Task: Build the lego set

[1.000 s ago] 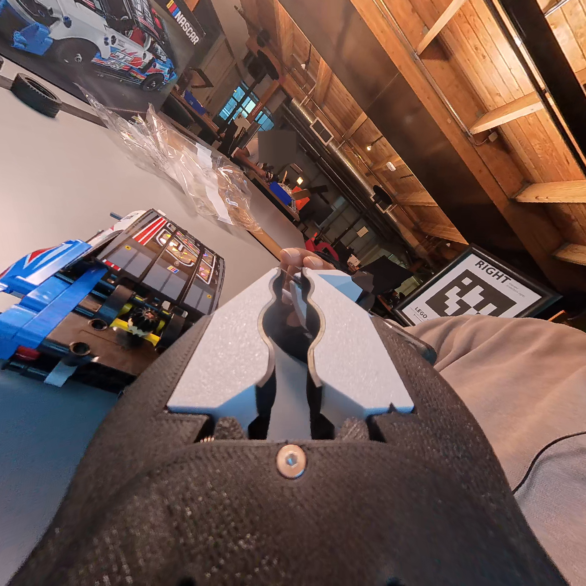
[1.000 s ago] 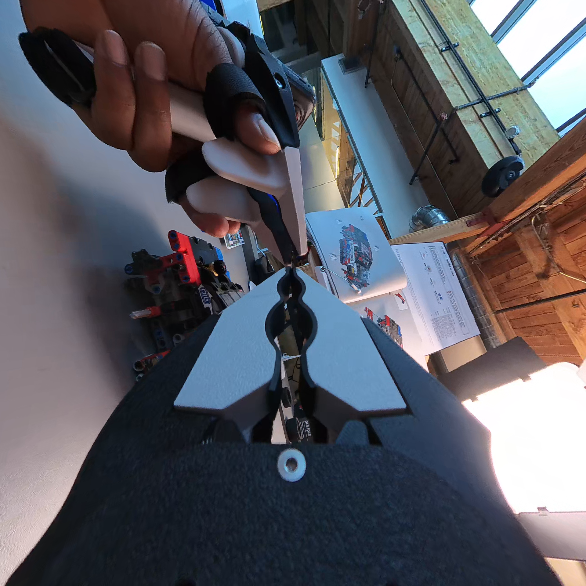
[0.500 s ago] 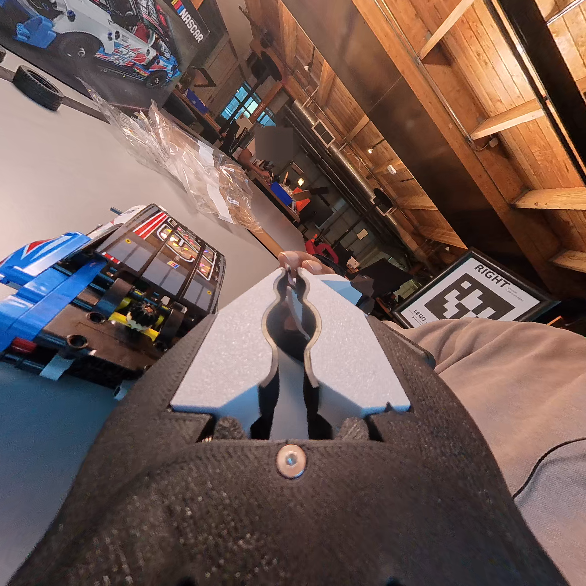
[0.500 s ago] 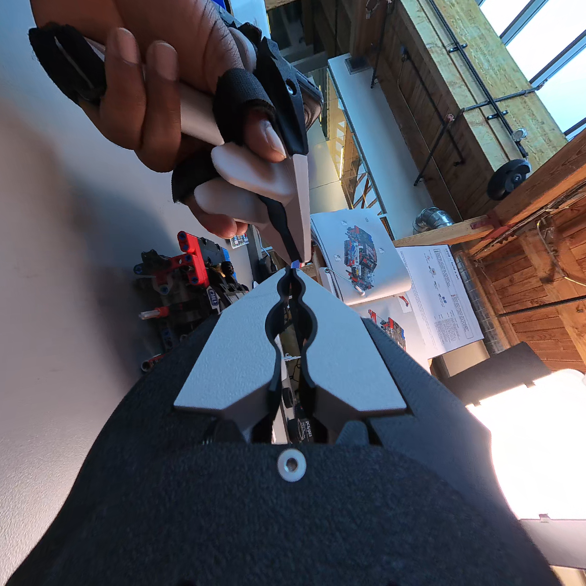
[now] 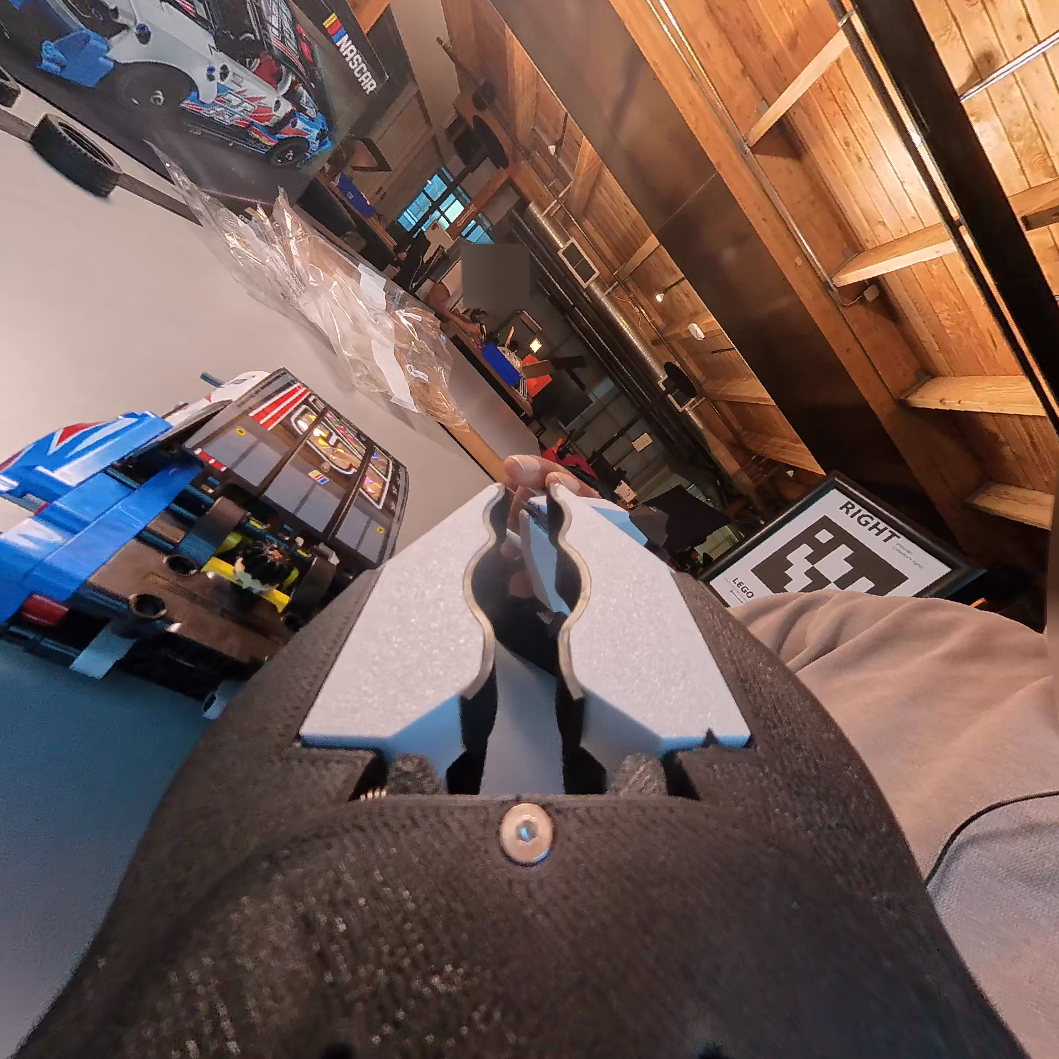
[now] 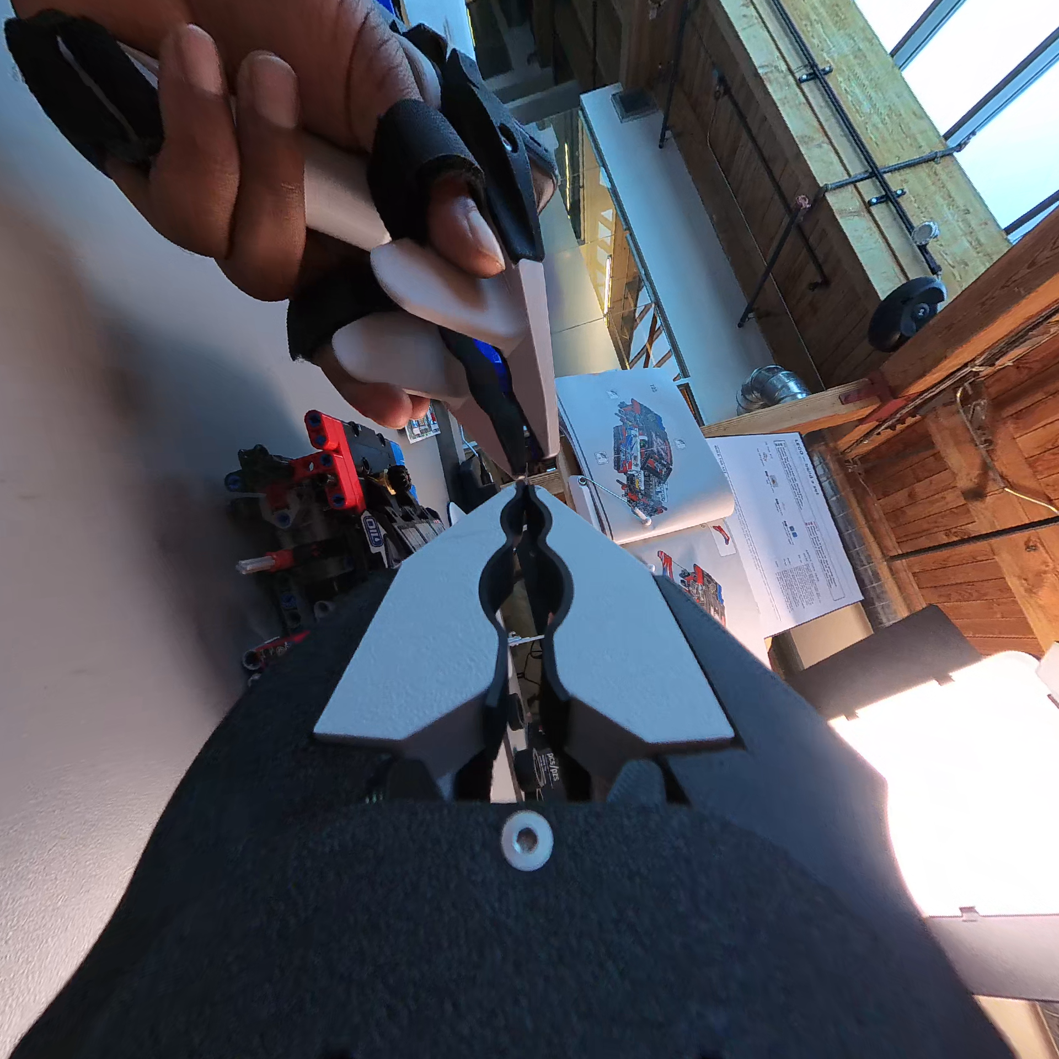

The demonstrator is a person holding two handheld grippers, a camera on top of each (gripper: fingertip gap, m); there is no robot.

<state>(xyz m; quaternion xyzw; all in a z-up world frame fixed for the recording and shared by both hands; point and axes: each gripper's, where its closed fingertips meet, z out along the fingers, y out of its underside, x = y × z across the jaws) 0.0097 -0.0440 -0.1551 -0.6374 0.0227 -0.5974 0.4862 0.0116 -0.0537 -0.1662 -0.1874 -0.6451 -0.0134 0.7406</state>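
Two hand-held grippers are meeting tip to tip above the surface, beside the partly built lego car.

The lego car [image 5: 189, 533] is sitting on the grey surface [image 5: 114, 321] to the left of the left hand-held gripper [image 5: 527, 495], whose jaws are standing slightly apart, with the other tool's tip and a fingertip showing between them. The right hand-held gripper [image 6: 524, 493] is nearly closed; whether it is pinching anything cannot be told. A second lego assembly [image 6: 326, 504] is lying left of it, the open instruction booklet [image 6: 642, 452] right. Clear plastic bags [image 5: 344, 309] and a loose tyre [image 5: 74, 155] are lying beyond the car, with bare surface between.
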